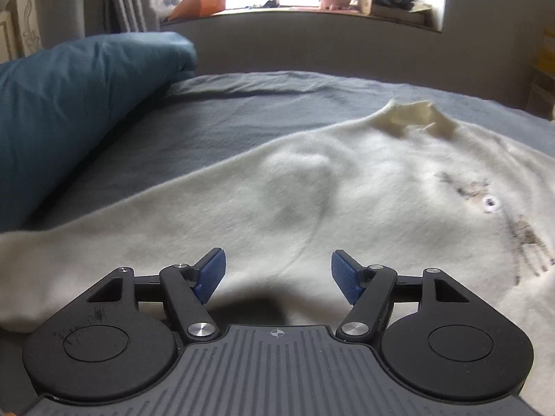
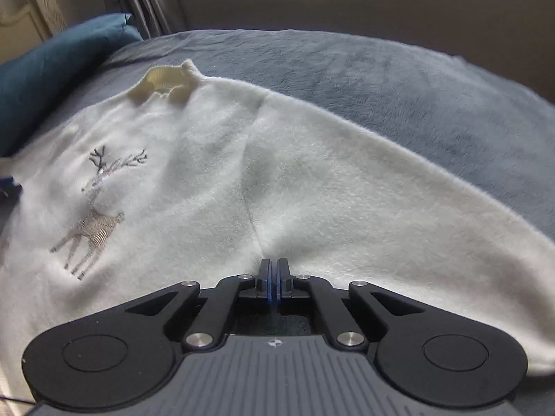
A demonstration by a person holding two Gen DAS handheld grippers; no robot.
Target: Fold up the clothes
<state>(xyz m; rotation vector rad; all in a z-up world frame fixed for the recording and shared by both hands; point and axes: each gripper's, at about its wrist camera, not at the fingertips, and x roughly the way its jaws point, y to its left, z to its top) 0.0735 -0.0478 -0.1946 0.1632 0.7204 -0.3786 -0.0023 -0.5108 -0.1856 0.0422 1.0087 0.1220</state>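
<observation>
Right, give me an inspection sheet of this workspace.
Surface: bed with grey cover.
Job's things: white sweater spread flat, deer motif up, collar at far end.
Clutter: blue pillow beside the sweater.
Grippers: left gripper open over the sweater, holding nothing; right gripper shut at the sweater, grip on cloth unclear.
Cables: nothing seen.
Surroundings: curtain, window sill with oddments.

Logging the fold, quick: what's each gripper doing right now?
Left gripper: open, nothing between the jaws, above the white sweater.
Right gripper: shut; whether it pinches the sweater cannot be told.
</observation>
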